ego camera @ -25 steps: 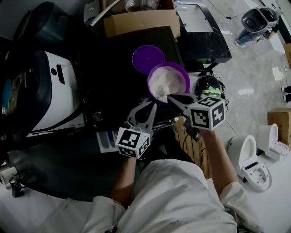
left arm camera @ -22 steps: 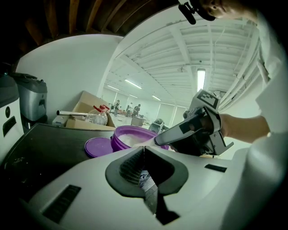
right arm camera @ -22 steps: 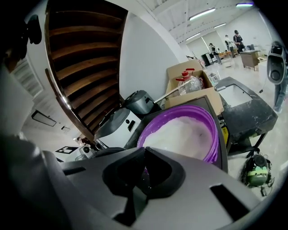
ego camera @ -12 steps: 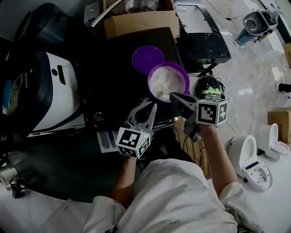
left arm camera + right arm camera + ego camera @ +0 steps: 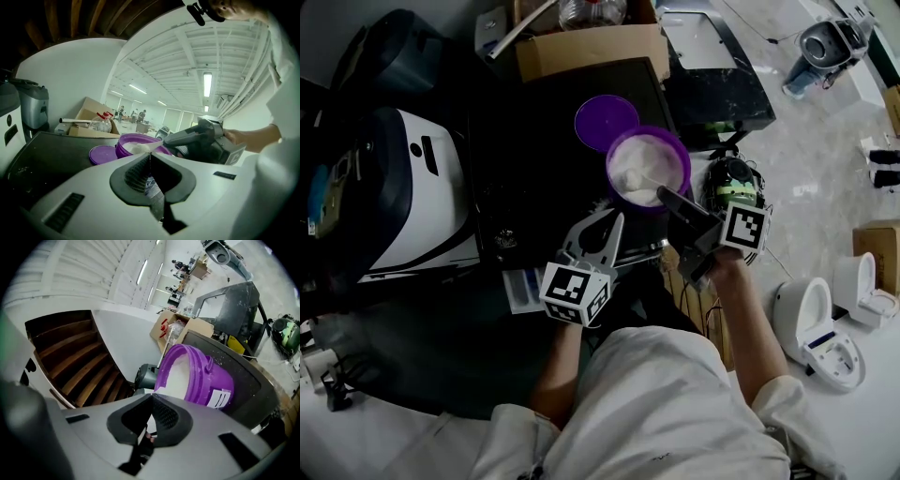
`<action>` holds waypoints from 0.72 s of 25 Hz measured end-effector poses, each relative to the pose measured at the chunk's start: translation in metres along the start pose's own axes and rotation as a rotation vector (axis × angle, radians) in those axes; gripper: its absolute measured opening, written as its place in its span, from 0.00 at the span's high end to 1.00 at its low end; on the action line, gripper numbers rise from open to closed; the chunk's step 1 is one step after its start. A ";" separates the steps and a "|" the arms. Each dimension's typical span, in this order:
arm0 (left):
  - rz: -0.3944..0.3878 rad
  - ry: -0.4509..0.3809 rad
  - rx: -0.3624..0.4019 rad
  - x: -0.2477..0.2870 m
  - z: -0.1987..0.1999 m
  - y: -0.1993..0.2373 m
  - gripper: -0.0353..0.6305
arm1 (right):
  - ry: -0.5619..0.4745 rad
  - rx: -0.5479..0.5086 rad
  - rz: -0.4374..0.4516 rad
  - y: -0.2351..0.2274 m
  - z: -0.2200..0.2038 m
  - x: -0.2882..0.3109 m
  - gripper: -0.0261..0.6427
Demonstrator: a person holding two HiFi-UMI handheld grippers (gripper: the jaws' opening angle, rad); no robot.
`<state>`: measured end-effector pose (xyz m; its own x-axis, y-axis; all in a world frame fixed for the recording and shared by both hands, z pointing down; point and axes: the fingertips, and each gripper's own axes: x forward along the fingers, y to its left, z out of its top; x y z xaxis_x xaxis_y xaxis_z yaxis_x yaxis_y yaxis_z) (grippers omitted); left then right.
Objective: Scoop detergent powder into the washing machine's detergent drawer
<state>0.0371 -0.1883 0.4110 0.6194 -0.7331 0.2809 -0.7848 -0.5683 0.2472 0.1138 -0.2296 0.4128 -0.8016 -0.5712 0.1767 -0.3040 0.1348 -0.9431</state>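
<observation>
A purple tub of white detergent powder stands uncovered on the black top of the washing machine, with its purple lid lying just behind it. My right gripper reaches over the tub's near rim, shut on a white scoop whose bowl lies in the powder. The right gripper view has the tub close ahead of the shut jaws. My left gripper hovers shut and empty at the machine's front edge, above the pulled-out detergent drawer. In the left gripper view the tub and the right gripper are ahead.
A white and black appliance stands left of the machine. A cardboard box with a bottle sits behind it, and a dark case to the right. A slatted wooden stand and white toilets are on the floor at right.
The right gripper has rolled and drawn back to the right, its marker cube turning, while its tip with the scoop stays at the tub's near rim. The left gripper has not moved.
</observation>
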 end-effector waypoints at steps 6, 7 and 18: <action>0.003 -0.011 0.006 -0.008 0.004 0.000 0.92 | -0.081 0.064 0.031 -0.002 0.005 -0.008 0.95; 0.002 -0.012 0.008 -0.009 0.004 -0.001 0.92 | -0.100 0.077 0.041 -0.002 0.007 -0.010 0.95; -0.002 -0.009 0.038 -0.029 0.008 -0.010 0.92 | -0.321 0.241 0.206 0.003 0.025 -0.037 0.95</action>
<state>0.0266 -0.1642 0.3931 0.6210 -0.7353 0.2715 -0.7838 -0.5835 0.2125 0.1556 -0.2284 0.3966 -0.6210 -0.7795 -0.0822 0.0042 0.1015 -0.9948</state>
